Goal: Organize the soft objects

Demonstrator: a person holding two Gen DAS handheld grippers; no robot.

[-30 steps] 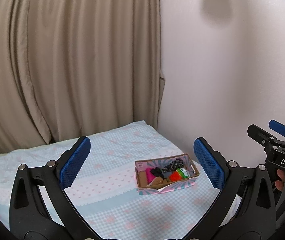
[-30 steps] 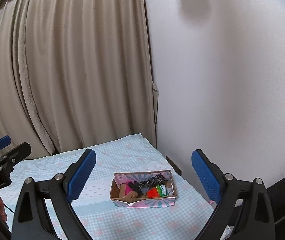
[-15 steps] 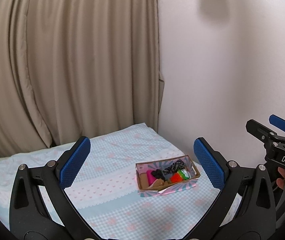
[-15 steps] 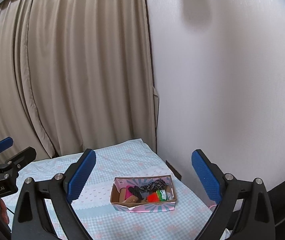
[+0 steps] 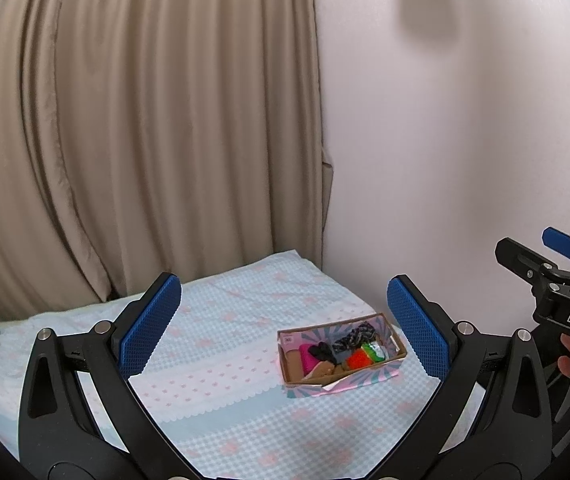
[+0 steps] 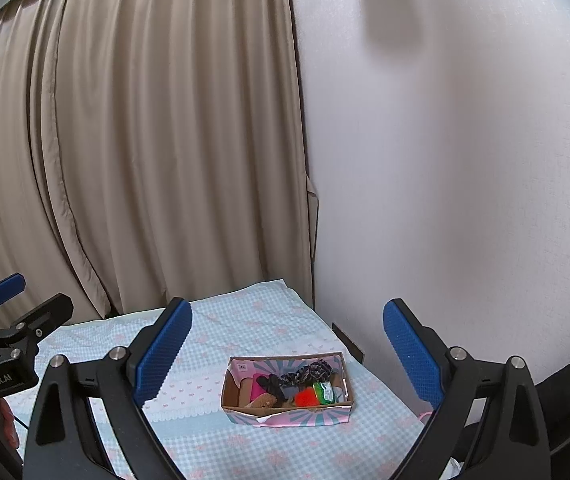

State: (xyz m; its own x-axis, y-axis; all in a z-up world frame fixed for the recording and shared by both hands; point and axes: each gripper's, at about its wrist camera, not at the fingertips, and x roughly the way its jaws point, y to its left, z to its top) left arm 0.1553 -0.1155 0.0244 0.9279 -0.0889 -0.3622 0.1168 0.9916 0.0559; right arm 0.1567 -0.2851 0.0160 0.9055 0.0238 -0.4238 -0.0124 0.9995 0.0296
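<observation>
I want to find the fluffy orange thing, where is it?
The orange fluffy thing sits in the cardboard box on the bed, beside a green item, toward the box's right end in both wrist views.

Box [image 6: 241, 394]: brown cardboard, matt, printed paper outside.
Bed cover [image 6: 213, 432]: soft checked cloth, matt.
Curtain [image 6: 145, 140]: beige pleated fabric, matt.
Wall [image 6: 465, 160]: finely textured white paper.
Gripper pads [image 6: 409, 350]: blue knurled rubber; frames smooth black plastic.
</observation>
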